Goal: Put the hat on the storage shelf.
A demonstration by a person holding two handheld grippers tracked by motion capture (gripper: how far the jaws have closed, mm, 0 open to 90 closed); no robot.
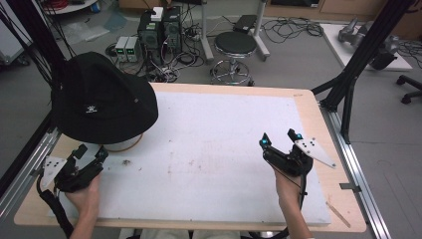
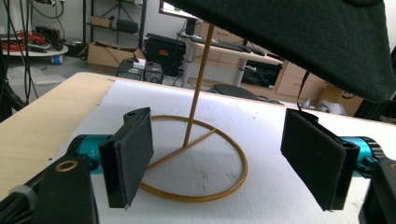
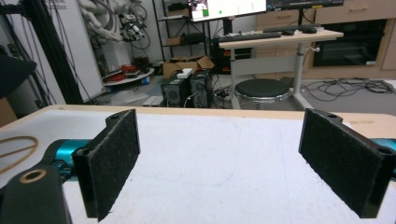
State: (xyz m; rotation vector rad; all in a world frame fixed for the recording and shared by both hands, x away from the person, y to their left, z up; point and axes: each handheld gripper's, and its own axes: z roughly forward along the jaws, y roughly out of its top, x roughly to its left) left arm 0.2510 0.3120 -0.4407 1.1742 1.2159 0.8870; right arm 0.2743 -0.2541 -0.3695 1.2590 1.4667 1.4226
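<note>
- A black hat (image 1: 102,99) with a wide brim sits on top of a thin gold wire stand (image 2: 198,154) at the near-left part of the surface (image 1: 224,144), covering most of the stand in the high view.
- In the left gripper view, the stand shows as a round ring base lying flat on the white mat (image 1: 209,169), with a straight upright rod rising from the ring's middle up under the hat's brim (image 2: 299,42).
- A small white emblem marks the hat's side, facing the person.
- The left gripper (image 1: 92,155), held in the person's left hand (image 1: 87,191), sits low just in front of the hat and stand, pointing at them. Its jaws are spread wide and hold nothing; the ring base lies between and beyond them, not touching either black pad.
- The right gripper (image 1: 279,138), held in the person's right hand (image 1: 288,191), is well apart from the hat, over the right side of the mat. Its jaws are also spread wide and empty, with bare mat between them.
- The white mat covers most of the wooden surface, leaving a pale wood border round the edges.
- Beyond the far edge of the surface, on the floor, stand a round black stool (image 1: 235,45) and a cluster of computer boxes with tangled cables (image 1: 159,32).
</note>
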